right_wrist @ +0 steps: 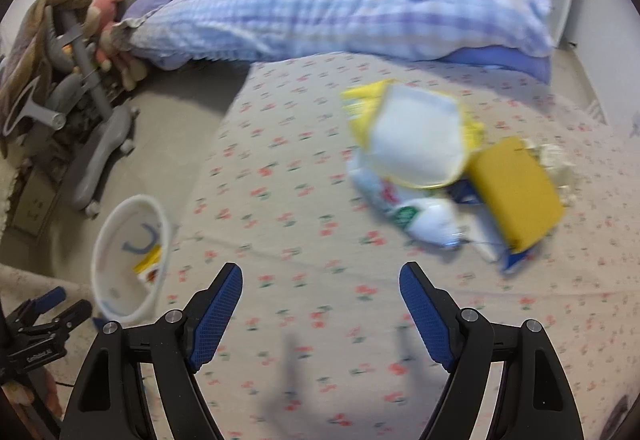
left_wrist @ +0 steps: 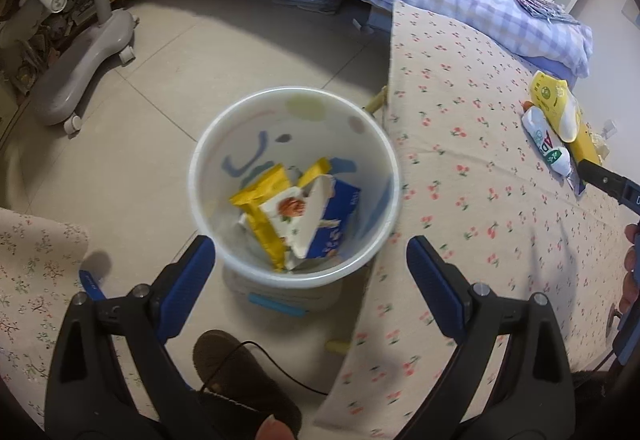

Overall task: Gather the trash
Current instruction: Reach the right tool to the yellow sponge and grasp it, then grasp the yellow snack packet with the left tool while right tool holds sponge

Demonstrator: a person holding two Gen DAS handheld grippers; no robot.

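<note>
A: How's the left claw (left_wrist: 310, 260)?
B: Jaws spread wide, nothing between them, pointing downward.
A: And the right claw (right_wrist: 320, 292)?
B: Also wide open and empty, angled forward and down.

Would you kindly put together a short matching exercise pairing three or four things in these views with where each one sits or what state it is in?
Things:
1. white bin
2. yellow box
3. left gripper
4. plaid quilt

Places or states:
A. lying on the bed
B. on the floral cloth among the wrappers
C. open above the bin
D. on the tiled floor, holding wrappers

Pairs: 1-D, 2-B, 3-C, 4-A
</note>
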